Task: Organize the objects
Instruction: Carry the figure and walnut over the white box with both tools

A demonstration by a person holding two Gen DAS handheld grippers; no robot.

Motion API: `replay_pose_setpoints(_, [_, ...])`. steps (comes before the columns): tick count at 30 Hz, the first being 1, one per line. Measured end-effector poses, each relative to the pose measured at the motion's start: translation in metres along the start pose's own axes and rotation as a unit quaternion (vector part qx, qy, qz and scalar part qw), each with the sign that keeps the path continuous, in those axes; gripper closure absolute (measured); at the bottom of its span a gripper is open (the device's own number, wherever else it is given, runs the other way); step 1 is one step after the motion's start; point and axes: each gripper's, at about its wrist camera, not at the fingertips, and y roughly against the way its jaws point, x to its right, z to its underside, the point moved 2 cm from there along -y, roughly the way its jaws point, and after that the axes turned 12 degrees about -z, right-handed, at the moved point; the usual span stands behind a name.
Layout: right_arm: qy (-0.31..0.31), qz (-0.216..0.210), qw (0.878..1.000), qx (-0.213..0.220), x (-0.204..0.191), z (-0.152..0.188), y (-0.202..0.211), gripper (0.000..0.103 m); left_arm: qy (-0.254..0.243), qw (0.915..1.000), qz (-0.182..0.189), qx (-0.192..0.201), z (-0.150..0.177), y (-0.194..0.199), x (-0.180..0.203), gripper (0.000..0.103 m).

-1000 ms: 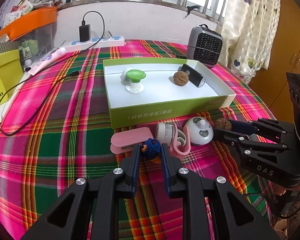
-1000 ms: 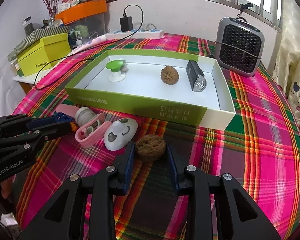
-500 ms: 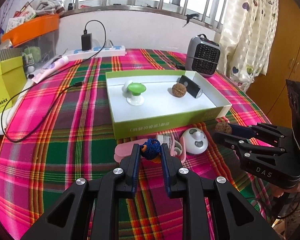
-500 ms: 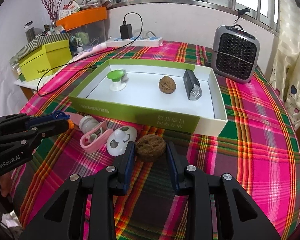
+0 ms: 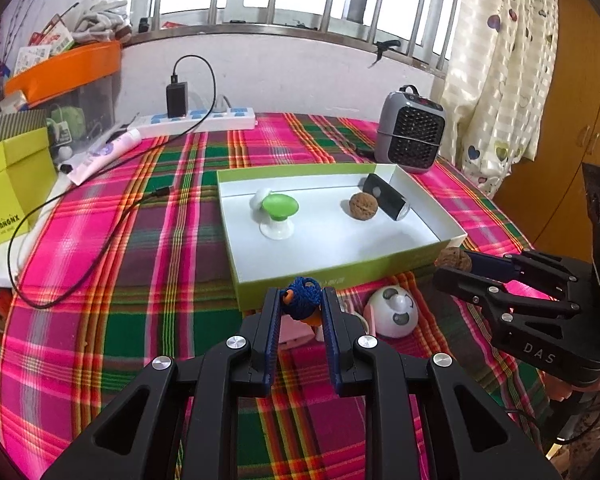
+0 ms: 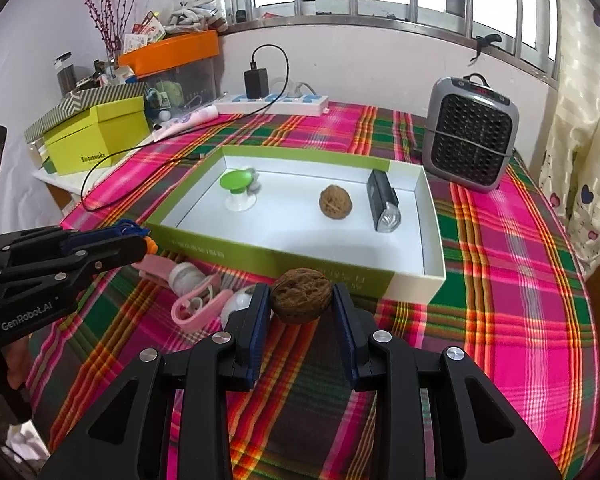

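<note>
Fingers [image 6: 342, 312] pinch walnut [image 6: 301, 295]; crocheted toy [image 5: 302, 302] clamped

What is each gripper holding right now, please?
Left gripper: closed on the blue crocheted toy.
Right gripper: closed on a walnut.

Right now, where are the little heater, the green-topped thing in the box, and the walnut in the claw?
Heater [image 6: 474, 134]: right wrist view, middle of its dark front grille.
Green-topped thing [image 6: 235, 179]: right wrist view, on its green cap.
Held walnut [image 6: 301, 295]: right wrist view, centre of its shell.
</note>
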Motion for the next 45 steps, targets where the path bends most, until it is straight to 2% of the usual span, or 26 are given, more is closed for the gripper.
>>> replay_pose_setpoints(16, [0.024, -0.006, 1.000, 0.008, 0.001, -0.037, -0.017, 0.070, -0.003, 1.0000, -0.001, 0.002, -0.026, -0.024, 0.005, 0.085])
replay_pose_setpoints(34, [0.036, -0.017, 0.999, -0.028, 0.020, -0.081, -0.076, 0.070, 0.000, 0.9996, -0.009, -0.027, -0.039, -0.070, 0.004, 0.085])
replay_pose_setpoints(45, [0.034, -0.028, 0.997, -0.060, 0.023, -0.095, -0.110, 0.070, -0.009, 0.9993, -0.006, -0.034, -0.041, -0.083, 0.008, 0.085])
